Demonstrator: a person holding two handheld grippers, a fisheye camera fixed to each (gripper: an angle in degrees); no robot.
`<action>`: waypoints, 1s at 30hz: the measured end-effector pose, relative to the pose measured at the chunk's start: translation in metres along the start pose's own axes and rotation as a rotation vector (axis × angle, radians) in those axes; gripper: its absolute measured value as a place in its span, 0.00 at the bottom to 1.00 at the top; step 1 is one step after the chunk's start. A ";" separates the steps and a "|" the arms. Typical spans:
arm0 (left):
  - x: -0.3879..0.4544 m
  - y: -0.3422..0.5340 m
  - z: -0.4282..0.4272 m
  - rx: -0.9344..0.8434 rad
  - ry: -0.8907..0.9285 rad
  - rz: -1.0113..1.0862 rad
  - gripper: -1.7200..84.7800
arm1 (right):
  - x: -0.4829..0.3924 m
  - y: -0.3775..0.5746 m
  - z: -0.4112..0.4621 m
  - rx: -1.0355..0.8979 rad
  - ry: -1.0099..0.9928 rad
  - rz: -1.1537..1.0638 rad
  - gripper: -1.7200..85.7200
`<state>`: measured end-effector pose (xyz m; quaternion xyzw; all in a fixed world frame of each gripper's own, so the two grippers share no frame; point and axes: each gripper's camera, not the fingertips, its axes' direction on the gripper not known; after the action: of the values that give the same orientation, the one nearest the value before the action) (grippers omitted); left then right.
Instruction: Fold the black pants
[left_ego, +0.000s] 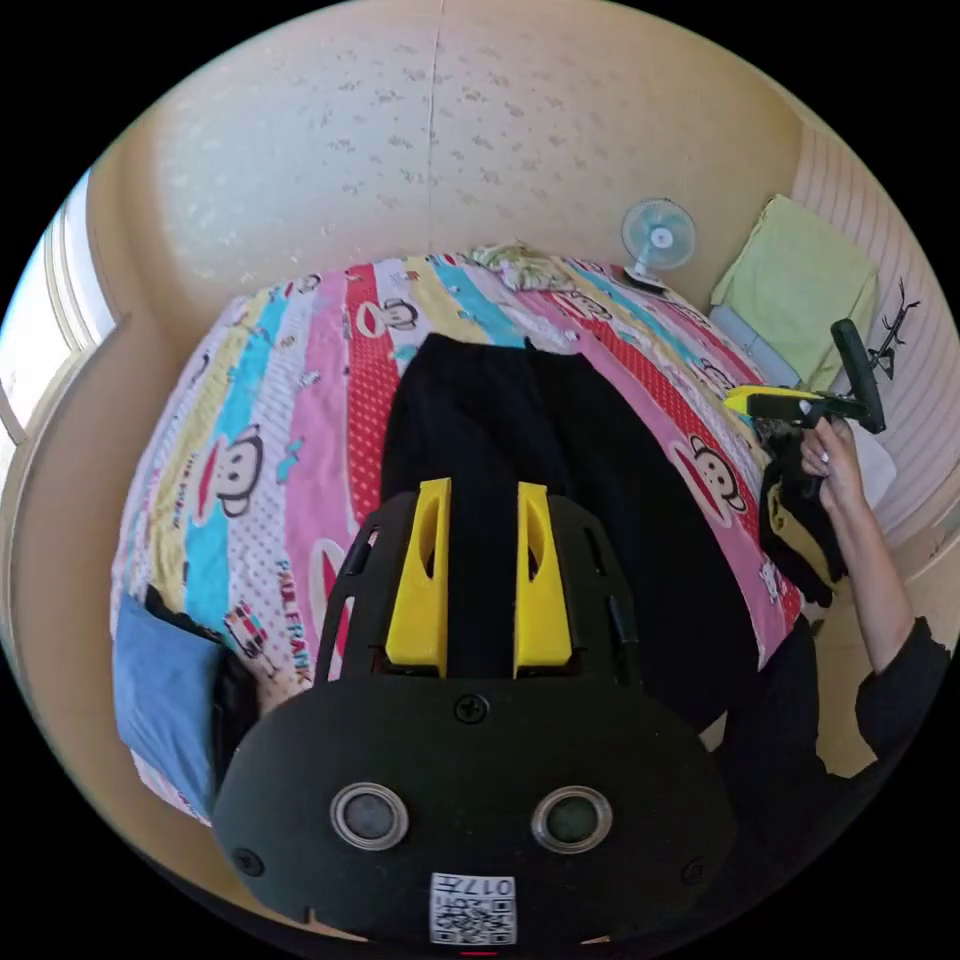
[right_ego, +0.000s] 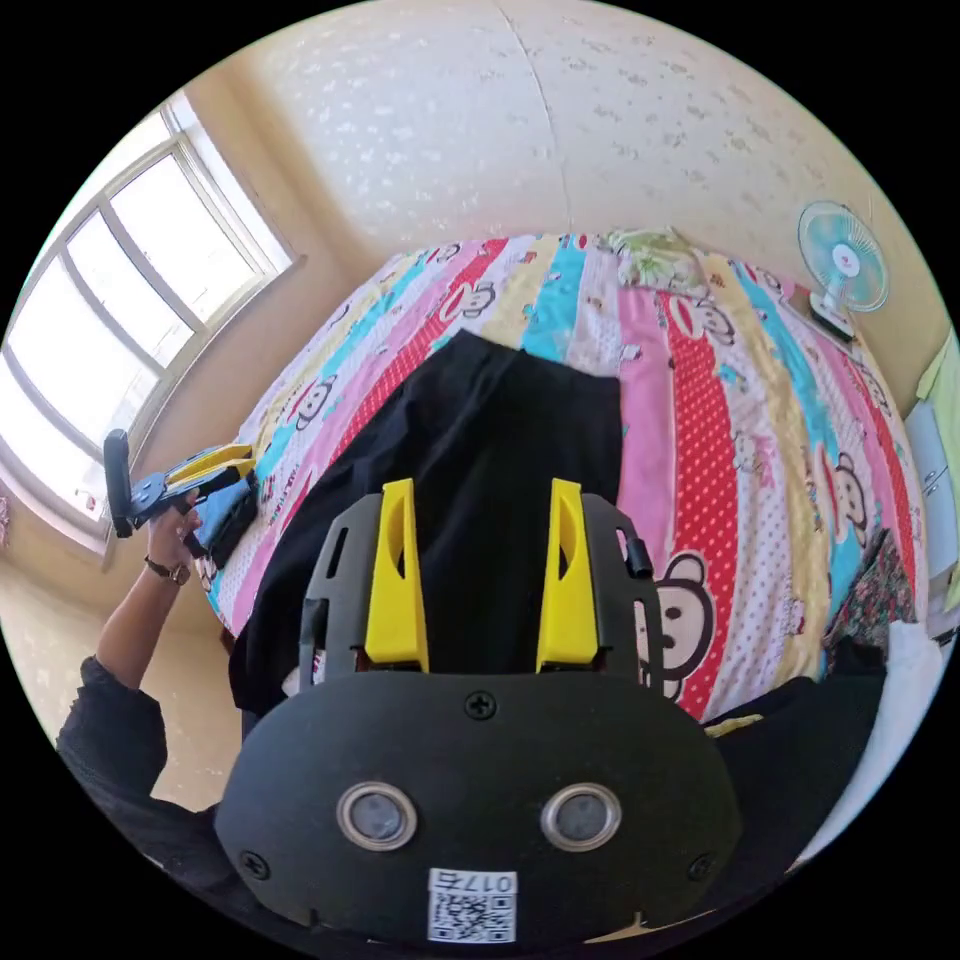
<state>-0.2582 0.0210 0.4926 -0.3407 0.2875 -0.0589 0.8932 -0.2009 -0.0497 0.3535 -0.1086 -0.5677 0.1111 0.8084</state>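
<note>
Black pants (left_ego: 560, 480) laid flat on the striped bed (left_ego: 300, 400) — both hand-held grippers raised clear of them.

Left gripper view: the left hand-held gripper (left_ego: 481, 500) hangs above the pants, yellow jaws spread, pinching nothing; the other one sits off to the side in a hand (left_ego: 835, 455). Right gripper view: the right hand-held gripper (right_ego: 482, 500) — jaws apart, empty — over the pants; a fan (right_ego: 843, 258) stands at the bed's far corner.

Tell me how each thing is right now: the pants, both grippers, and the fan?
Pants: spread flat on the bed, not folded.
Left gripper: open, empty, held above the pants.
Right gripper: open, empty, held above the pants.
Fan: upright by the wall; spinning or not, cannot tell.
</note>
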 end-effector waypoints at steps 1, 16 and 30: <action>0.001 0.023 0.020 -0.027 0.019 -0.020 0.14 | 0.001 0.010 0.013 -0.009 -0.008 0.007 0.24; -0.041 0.169 0.042 -0.097 0.084 -0.252 0.16 | 0.032 0.072 0.142 0.011 0.219 0.040 0.29; -0.112 0.218 0.023 0.060 0.041 -0.258 0.08 | 0.082 0.050 0.145 0.010 0.202 0.041 0.28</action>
<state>-0.3582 0.2342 0.4193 -0.3467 0.2574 -0.1886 0.8820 -0.3130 0.0301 0.4595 -0.1269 -0.4803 0.1191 0.8597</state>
